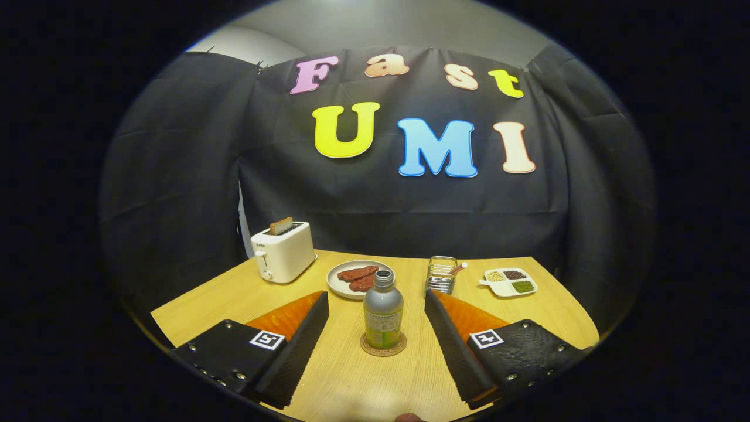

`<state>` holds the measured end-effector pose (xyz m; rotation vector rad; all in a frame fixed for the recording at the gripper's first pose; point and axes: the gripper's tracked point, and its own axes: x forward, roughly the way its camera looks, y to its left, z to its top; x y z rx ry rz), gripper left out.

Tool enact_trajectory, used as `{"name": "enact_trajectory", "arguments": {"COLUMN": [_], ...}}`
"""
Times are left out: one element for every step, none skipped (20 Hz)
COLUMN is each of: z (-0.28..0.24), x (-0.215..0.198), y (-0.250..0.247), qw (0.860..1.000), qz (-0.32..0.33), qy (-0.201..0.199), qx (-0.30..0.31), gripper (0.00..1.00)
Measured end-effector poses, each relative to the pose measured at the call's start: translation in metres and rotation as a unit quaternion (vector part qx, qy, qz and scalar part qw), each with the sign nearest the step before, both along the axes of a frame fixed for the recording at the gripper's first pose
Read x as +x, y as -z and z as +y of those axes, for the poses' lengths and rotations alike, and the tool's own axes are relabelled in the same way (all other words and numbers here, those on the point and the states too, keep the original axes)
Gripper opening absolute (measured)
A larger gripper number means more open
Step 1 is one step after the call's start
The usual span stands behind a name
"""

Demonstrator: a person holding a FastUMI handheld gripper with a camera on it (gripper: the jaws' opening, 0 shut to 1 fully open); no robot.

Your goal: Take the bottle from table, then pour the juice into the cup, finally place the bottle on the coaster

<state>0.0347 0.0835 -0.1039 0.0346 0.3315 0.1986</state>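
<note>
Bottle [383, 309] standing upright on coaster [384, 344]; gripper [376, 308] spread wide, gripping nothing.

Left to right on the tabletop [363, 381]: toaster [283, 252] holding a slice of bread; plate [353, 279] carrying reddish pieces, possibly meat; bottle sitting between the fingers, touching neither; glass cup [440, 274] standing just beyond the right finger, with a spoon-like handle beside it; divided dish [508, 282] of grains lying furthest right.
</note>
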Motion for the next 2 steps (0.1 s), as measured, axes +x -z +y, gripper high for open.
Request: {"name": "enact_trajectory", "arguments": {"z": [-0.0028,-0.0055], "x": [-0.0053,-0.0106], "y": [-0.0033,-0.008], "qw": [1.0,1.0], "qz": [-0.005,-0.011], "qy": [0.007,0.013], "qx": [-0.006,-0.01], "gripper": [0.99,0.99]}}
